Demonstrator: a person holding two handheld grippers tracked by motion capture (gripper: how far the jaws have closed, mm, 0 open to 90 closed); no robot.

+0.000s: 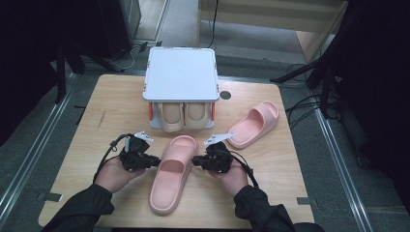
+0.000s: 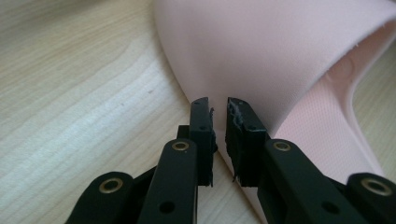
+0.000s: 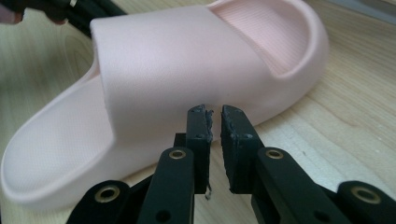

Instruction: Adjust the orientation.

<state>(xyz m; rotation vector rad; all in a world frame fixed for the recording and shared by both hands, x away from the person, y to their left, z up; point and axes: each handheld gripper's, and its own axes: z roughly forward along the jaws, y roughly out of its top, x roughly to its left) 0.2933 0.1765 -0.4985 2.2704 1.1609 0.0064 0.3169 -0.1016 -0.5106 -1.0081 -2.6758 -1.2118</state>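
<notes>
Slipper (image 1: 171,171), pink foam, lies mid-bench, toe toward rack (image 1: 181,72). Left tongs (image 1: 155,161) and right tongs (image 1: 196,161) nearly pressed together, narrow gap, nothing pinched; tips touching or just short of strap sides, cannot tell which. Judged light, soft, springy, matte and grippy; thick strap or sole rim best hold. Second pink slipper (image 1: 254,123) lies right. Beige pair (image 1: 185,116) under rack. Pale wood bench (image 1: 87,130).

The pink slipper (image 1: 171,169) lies lengthwise mid-table, hemmed at 9 o'clock by the left gripper (image 1: 155,161) and at 3 o'clock by the right gripper (image 1: 195,161). Toward 12 o'clock the shoe rack (image 1: 181,72) blocks the way. At 2 o'clock a second slipper (image 1: 254,123) lies. Bare table (image 1: 96,116) stays free at 10 o'clock and along the near edge.
</notes>
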